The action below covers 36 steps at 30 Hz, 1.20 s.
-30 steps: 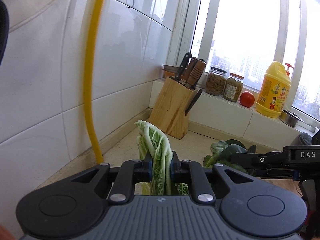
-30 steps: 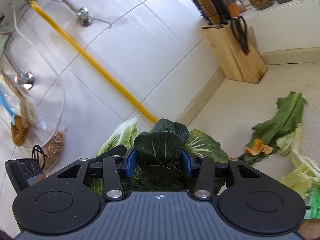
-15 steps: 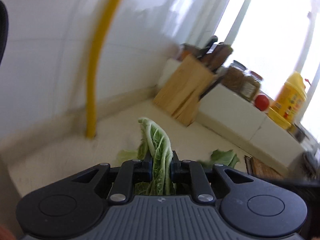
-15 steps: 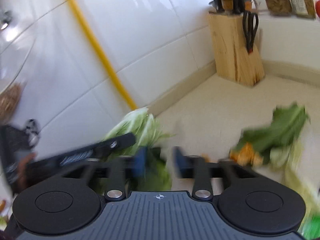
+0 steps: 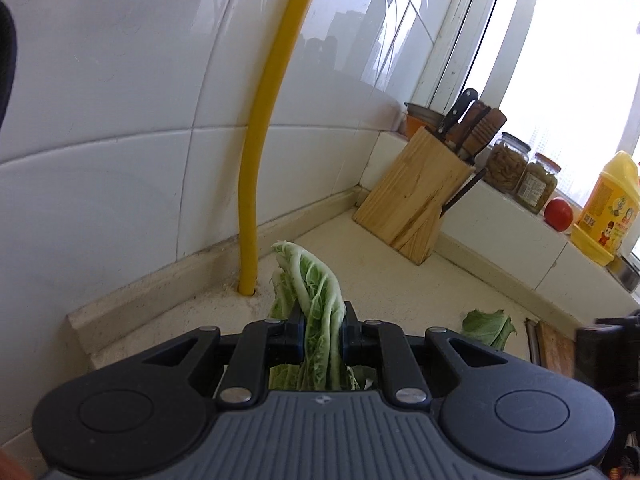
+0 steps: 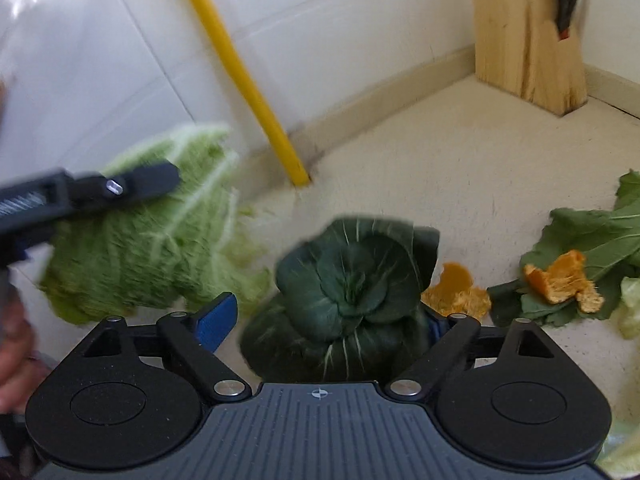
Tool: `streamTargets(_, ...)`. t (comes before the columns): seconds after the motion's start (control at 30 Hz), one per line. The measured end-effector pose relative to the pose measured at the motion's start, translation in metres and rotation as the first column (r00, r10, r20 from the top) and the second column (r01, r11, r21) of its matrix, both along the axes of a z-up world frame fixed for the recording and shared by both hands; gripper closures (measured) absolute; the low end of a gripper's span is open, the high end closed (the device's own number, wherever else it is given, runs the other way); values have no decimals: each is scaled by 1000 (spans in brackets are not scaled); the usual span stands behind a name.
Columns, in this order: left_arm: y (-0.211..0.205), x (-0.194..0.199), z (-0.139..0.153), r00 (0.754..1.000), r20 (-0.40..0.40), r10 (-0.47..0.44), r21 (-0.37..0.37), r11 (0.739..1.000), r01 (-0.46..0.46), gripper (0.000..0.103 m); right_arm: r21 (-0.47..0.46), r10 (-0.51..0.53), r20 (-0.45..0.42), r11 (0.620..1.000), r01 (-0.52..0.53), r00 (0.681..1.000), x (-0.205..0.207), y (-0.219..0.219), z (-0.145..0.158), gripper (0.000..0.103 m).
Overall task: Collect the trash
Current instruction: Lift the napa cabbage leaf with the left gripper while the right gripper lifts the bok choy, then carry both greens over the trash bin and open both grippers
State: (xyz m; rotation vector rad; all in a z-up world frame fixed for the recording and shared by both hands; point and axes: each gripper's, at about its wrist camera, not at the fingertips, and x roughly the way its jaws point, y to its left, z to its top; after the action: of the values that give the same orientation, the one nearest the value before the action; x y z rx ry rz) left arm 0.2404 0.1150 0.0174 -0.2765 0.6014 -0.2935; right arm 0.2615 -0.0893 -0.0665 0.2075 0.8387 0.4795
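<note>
On the left, a yellow hose [image 5: 264,136] runs down the white tiled wall [image 5: 120,100] and meets the beige counter [image 5: 384,276] at the wall's foot. Just right of it the left gripper [image 5: 322,330] is clenched on a pale cabbage leaf [image 5: 316,300], which stands up between the pads and hangs below them. In the right wrist view that leaf [image 6: 160,236] shows broad and blurred at the left, above the counter.

Right of it, the right gripper [image 6: 326,320] has its jaws spread wide; one blue pad [image 6: 216,320] stands clear of the dark bok choy [image 6: 352,280], which sits between the fingers, and whether the far pad touches it cannot be told. A second ago those pads pressed this bok choy from both sides. Both grippers have also dropped nearer the counter.

Farther right lie orange peel [image 6: 560,280] pieces on a dark green leaf [image 6: 592,248]. A wooden knife block [image 5: 420,192] stands in the far corner. On the sill beyond it are two glass jars [image 5: 520,172], a tomato [image 5: 558,214] and a yellow bottle [image 5: 608,208]; its label carries a cartoon figure, the writing too small to read.
</note>
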Motion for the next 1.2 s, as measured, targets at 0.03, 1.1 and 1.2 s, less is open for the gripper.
streamTargets(0.03,-1,0,-2,1000,-7,1,3,1000,-1,88,-14,14,-1,1000,-14,1000,1,5,-3,12)
streamTargets(1.1,50,-69,53,989,121,81,31,996,-85,88,335,84,73,937,-104,994,-39,9,83,46)
streamTargets(1.2,67,-87,55,985,128,117,42,991,-123,88,332,137,73,931,-154,988,-42,32,85,46)
